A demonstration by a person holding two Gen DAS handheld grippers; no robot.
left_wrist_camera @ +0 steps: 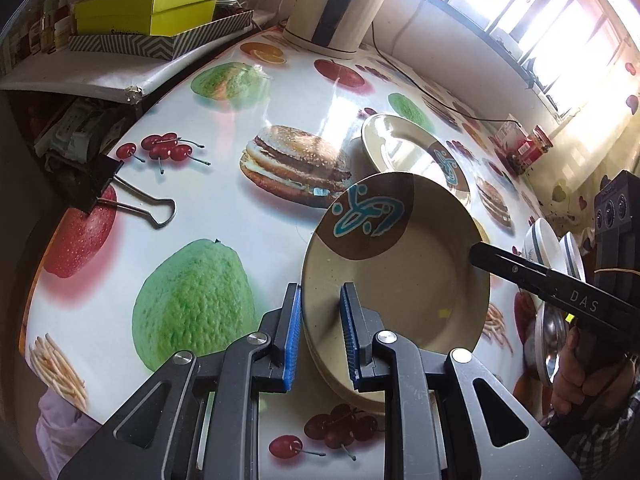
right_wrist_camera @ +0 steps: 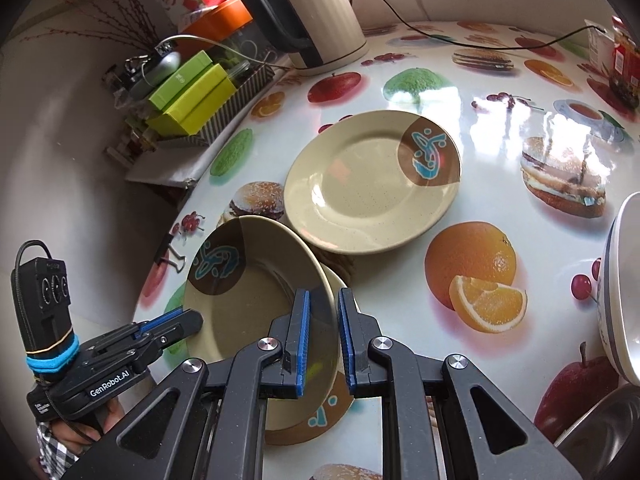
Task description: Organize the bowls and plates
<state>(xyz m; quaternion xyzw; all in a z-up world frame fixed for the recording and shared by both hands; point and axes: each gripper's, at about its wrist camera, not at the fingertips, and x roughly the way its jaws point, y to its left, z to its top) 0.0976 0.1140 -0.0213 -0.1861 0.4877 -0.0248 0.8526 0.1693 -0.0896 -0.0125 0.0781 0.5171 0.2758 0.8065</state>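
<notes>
hidden: I can't see most of the lower plate (right_wrist_camera: 320,420) under the held one.
left gripper (left_wrist_camera: 320,332): clamped on held plate (left_wrist_camera: 400,280) rim.
right gripper (right_wrist_camera: 323,340): clamped on opposite rim.

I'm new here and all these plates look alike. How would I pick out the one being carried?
Start at the fruit-and-burger table. Near its front edge, the held plate hangs tilted above another plate, pinched on opposite rims by the left tool and right tool. The third plate lies flat and untouched.
</notes>
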